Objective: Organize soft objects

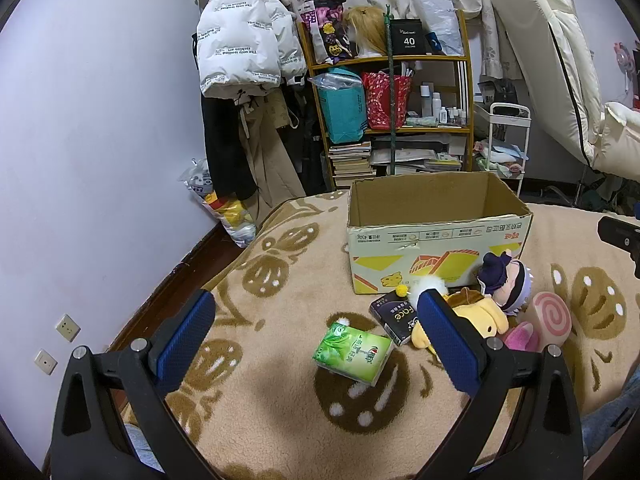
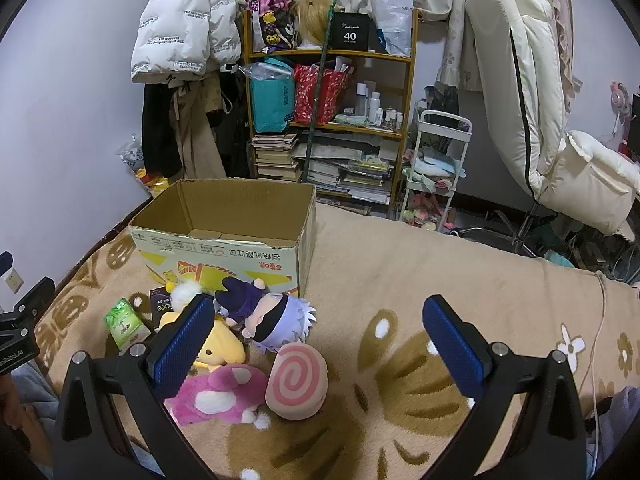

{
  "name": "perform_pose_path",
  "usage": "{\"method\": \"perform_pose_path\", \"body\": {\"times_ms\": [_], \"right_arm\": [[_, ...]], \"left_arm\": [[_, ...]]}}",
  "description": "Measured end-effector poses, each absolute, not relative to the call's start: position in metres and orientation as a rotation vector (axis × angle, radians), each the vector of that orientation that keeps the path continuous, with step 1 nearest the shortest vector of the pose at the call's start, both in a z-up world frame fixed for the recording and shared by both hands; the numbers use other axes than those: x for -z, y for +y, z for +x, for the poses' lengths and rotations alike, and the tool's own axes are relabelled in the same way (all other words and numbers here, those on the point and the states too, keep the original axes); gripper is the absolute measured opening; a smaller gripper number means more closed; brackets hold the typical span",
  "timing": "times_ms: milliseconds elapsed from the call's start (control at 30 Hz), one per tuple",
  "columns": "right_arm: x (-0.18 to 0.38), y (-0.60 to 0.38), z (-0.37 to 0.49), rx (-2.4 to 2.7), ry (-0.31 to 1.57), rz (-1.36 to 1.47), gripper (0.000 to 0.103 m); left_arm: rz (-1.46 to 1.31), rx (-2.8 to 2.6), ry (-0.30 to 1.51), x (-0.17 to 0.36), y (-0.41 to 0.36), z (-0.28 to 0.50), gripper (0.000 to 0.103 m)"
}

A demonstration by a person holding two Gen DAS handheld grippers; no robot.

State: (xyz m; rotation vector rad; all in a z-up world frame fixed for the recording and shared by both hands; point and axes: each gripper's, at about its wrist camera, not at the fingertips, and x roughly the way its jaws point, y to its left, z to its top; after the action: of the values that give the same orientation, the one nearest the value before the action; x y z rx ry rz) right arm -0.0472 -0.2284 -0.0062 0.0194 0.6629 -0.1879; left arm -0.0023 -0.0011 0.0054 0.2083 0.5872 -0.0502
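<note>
Both grippers are hanging wide open over the blanket (image 2: 400, 272), holding nothing: the left gripper (image 1: 312, 336) above the green tissue pack (image 1: 352, 351), the right gripper (image 2: 316, 340) beside the pink swirl cushion (image 2: 297, 380). Soft toys are lying bunched together in front of the open cardboard box (image 2: 224, 236).

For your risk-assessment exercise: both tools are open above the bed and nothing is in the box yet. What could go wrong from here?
1. The plush toys are bunched together: the yellow plush, pink plush and swirl cushion touch, so the right tool may drag a neighbour along.
2. The green tissue pack and black Face pack lie among them; the left tool might grab one by mistake.
3. The cardboard box sits on soft blanket and could shift if bumped.
</note>
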Motion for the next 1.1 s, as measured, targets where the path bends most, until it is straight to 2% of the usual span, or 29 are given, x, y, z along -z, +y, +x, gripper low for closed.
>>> {"method": "perform_pose_path", "body": {"times_ms": [1100], "right_arm": [[0.011, -0.212, -0.05, 0.172, 0.679, 0.02, 0.103]], "left_arm": [[0.209, 0.047, 0.599, 0.002, 0.006, 0.001, 0.1]]}}
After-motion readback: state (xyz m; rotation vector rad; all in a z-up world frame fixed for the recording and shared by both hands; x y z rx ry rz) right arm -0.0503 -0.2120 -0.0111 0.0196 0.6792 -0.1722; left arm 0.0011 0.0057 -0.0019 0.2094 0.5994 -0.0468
